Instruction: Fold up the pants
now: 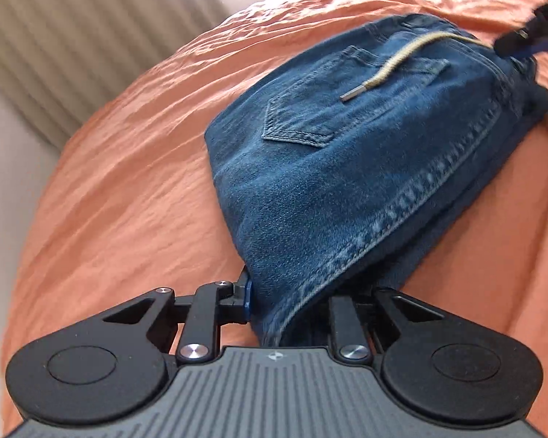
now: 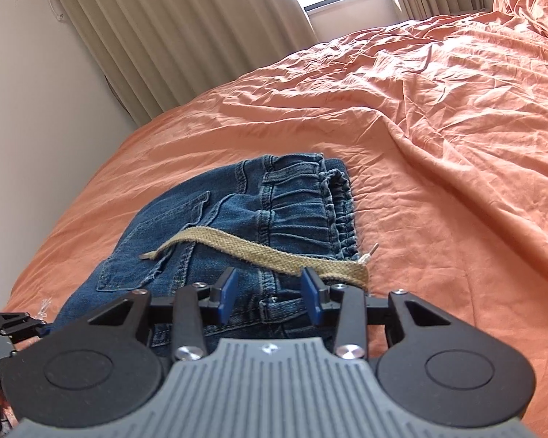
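Folded blue denim pants on a wrinkled orange bedsheet: left gripper clamps their near edge; right gripper, jaws apart and empty, hovers just above the waistband end.

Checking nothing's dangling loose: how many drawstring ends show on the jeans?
2. One metal-tipped end lies on the back pocket; the other pokes out past the waistband onto the sheet.

Bed with a wrinkled orange sheet, creases heaviest toward the far right. Folded blue denim pants lie flat on it near the left edge, back pocket up, tan drawstring trailing across the top.
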The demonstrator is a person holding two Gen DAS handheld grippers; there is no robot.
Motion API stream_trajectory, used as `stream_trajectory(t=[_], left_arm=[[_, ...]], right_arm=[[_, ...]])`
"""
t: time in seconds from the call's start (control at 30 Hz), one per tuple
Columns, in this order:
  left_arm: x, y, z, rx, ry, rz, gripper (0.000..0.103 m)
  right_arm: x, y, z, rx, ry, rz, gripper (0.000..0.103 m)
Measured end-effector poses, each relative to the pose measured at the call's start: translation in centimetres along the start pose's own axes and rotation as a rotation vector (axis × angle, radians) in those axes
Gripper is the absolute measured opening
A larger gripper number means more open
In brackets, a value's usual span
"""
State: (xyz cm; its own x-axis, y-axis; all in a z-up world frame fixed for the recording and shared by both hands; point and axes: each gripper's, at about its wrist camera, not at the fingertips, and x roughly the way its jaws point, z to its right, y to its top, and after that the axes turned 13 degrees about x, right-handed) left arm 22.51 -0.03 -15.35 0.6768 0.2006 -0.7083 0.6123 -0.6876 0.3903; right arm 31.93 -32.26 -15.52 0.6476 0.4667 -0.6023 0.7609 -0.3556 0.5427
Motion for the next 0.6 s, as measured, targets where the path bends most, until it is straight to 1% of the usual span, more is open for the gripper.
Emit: stream_trajectory(t=[0.03,0.1,0.2,0.27,0.3,0.37,0.43,0.6], left_arm=[[-0.6,-0.3,0.0,0.059,0.009,0.001,0.021],[-1.4,-0.8,0.2,0.124,0.011,0.001,0.02],[-1.7,-1.9,0.9,0.142,0.001,0.001,0.02],[-1.7,-2.9,1.2,0.104,-0.026,-0.012,0.017],[-1.6,-3.5,1.3,0.083,-0.048,-0.015,0.013],[-1.3,-4.1,1.3,0.052,-0.063,-0.008,0.013],[-0.8,-3.5,0.9,0.017,-0.086,-0.022,0.011],[-0.5,-3.1,-0.6,-0.036,-0.17,-0.045,0.011]], right_arm=[[0.1,0.0,0.1,0.008,0.003,-0.008,0.032],[0.3,0.1,0.1,0.007,-0.006,-0.012,0.031],[0.6,-0.1,0.1,-0.02,-0.025,-0.018,0.029],[0.9,-0.3,0.3,-0.029,-0.03,-0.024,0.029],[1.0,-0.3,0.5,-0.029,-0.029,-0.026,0.029],[1.4,-0.5,0.7,-0.025,-0.03,-0.031,0.029],[1.6,-0.5,0.6,-0.042,-0.04,-0.028,0.029],[1.7,-1.1,0.8,-0.062,-0.05,-0.024,0.029]])
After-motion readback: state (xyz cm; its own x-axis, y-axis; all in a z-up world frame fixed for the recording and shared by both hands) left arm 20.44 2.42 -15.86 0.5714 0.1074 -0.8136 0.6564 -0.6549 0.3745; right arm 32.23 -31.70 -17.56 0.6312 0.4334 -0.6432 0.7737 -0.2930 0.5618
